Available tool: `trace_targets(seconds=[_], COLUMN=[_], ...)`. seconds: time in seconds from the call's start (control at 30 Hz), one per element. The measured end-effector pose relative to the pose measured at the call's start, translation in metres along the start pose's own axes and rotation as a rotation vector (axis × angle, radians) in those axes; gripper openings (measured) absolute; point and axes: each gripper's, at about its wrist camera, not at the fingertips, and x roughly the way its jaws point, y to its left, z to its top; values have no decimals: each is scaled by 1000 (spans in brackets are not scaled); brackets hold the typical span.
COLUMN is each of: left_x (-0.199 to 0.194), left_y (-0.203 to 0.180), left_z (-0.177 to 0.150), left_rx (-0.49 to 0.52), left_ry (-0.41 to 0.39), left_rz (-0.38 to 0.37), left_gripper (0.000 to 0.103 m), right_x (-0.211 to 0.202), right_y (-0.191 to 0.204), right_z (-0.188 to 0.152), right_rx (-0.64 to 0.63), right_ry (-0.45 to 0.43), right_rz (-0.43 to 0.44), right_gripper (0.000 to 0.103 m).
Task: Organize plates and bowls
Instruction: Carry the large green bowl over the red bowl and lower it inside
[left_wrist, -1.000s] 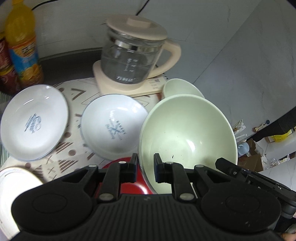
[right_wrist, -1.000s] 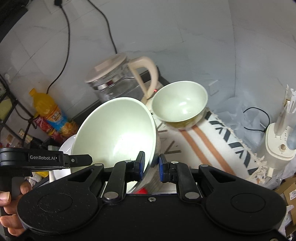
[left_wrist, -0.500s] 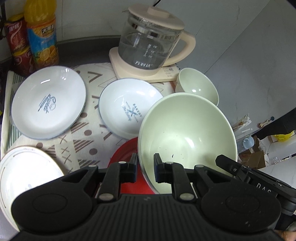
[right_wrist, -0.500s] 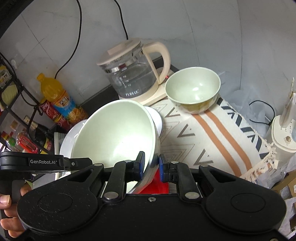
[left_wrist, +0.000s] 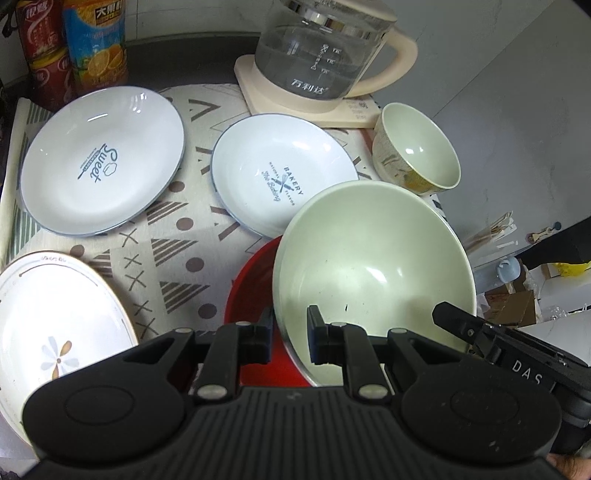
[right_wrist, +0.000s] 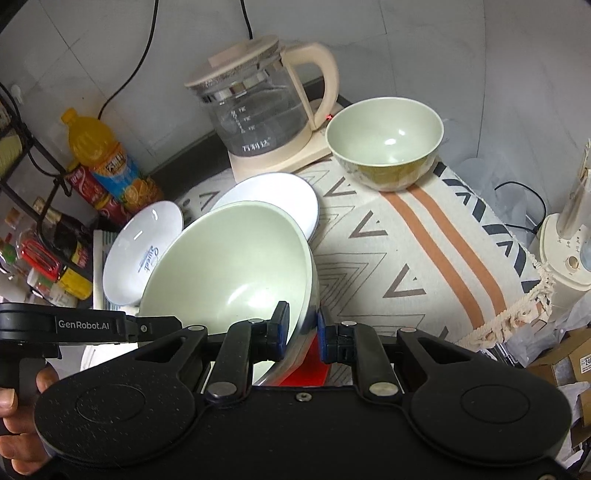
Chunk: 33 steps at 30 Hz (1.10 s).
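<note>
Above the red plate (left_wrist: 255, 280), both my left tongs (left_wrist: 290, 332) and right tongs (right_wrist: 301, 332) are clenched on opposite rims of the large green bowl (left_wrist: 373, 266), held tilted.

Both wrist cameras look steeply down, close over the large green bowl (left_wrist: 373, 266) (right_wrist: 229, 258), from opposite rims.
</note>
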Motion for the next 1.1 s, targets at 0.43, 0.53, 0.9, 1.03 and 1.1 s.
trace_targets(seconds=[0.43, 0.53, 0.9, 1.03, 1.1], left_x=[14, 14, -5, -6, -7], left_y=[6, 8, 8, 10, 11], left_z=[-4, -4, 6, 4, 3], left_rx=[-21, -34, -44, -51, -55], left_ry=[45, 51, -11, -10, -8], left_rz=[13, 20, 12, 20, 27], left_gripper=[16, 16, 19, 19, 20], right_x=[22, 26, 31, 34, 36], right_y=[-2, -2, -2, -2, -4], right_z=[-2, -2, 0, -1, -2], right_rx=[-17, -19, -25, -19, -5], right_ry=[37, 44, 35, 49, 60], right_rz=[-28, -29, -45, -46, -41], right_gripper=[12, 12, 9, 9, 11])
